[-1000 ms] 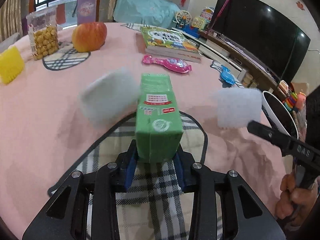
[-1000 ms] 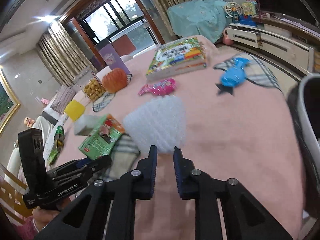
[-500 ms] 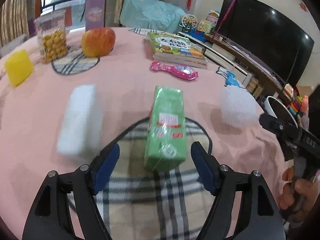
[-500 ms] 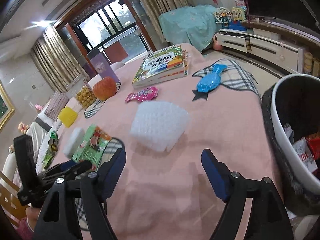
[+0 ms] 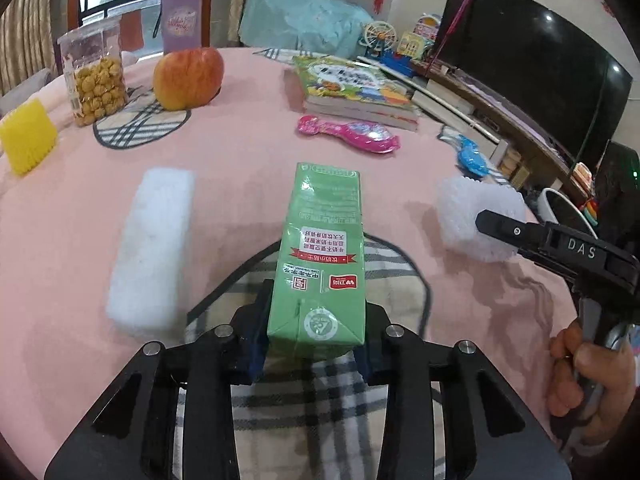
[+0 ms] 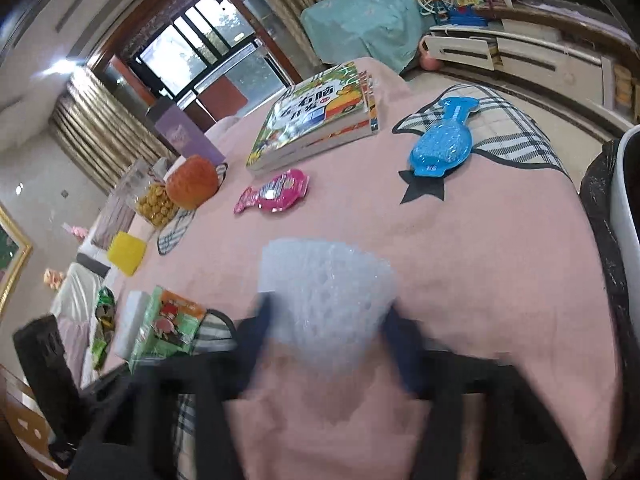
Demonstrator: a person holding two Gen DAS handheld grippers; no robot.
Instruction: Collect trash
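My left gripper (image 5: 316, 344) is shut on the near end of a green drink carton (image 5: 320, 256) that lies over a plaid mat (image 5: 304, 392). A white foam block (image 5: 154, 248) lies just left of it. My right gripper (image 6: 328, 344) is blurred; its blue pads sit on both sides of a crumpled white bubble-wrap piece (image 6: 326, 292) and look closed on it. That piece also shows in the left wrist view (image 5: 476, 220), with the right gripper's body in front of it. The carton shows in the right wrist view (image 6: 164, 324) at lower left.
On the pink tablecloth (image 5: 240, 168) lie a pink packet (image 5: 348, 134), a blue packet (image 6: 440, 148), stacked books (image 5: 352, 92), an apple (image 5: 188, 78), a snack jar (image 5: 96, 76) and a yellow sponge (image 5: 26, 142). A white bin with a black liner (image 6: 624, 216) stands at the table's right edge.
Half a second ago both grippers were wide open. Now the left has closed on the carton and the right has moved forward and closed around the bubble wrap.
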